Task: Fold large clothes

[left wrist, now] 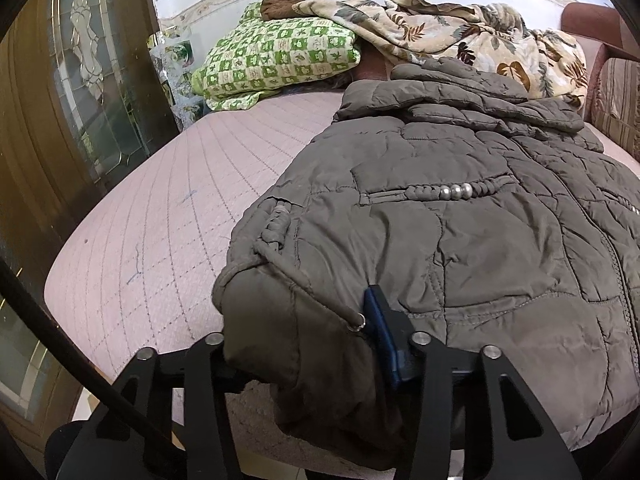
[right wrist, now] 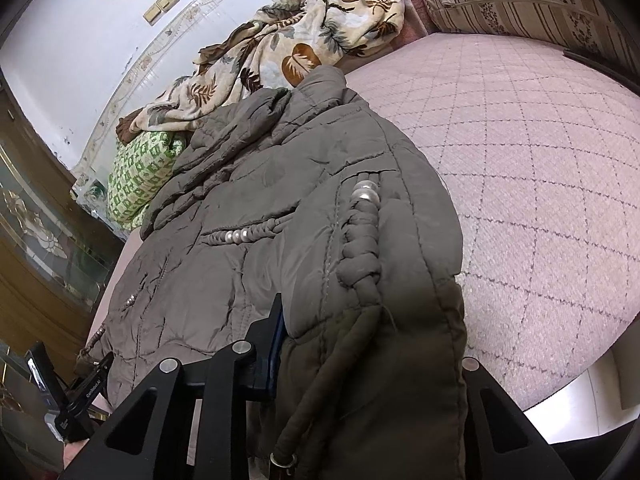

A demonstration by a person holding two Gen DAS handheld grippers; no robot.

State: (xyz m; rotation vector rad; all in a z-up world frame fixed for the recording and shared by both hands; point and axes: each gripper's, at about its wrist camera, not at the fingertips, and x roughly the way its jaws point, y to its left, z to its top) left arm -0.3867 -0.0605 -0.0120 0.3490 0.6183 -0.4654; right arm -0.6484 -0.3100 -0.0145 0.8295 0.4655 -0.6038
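The quilted grey jacket lay lengthwise on the pink mattress, collar far, with the left gripper and right gripper each pinching a near hem corner.

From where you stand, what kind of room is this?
Most likely a bedroom or a living room with a daybed: a quilted pink mattress, a crumpled leaf-print blanket by the wall, and a green checked pillow beside it.

A jacket lies on the bed, its hem at the near edge. Behind it a blanket is heaped against the wall, with a pillow to its left.
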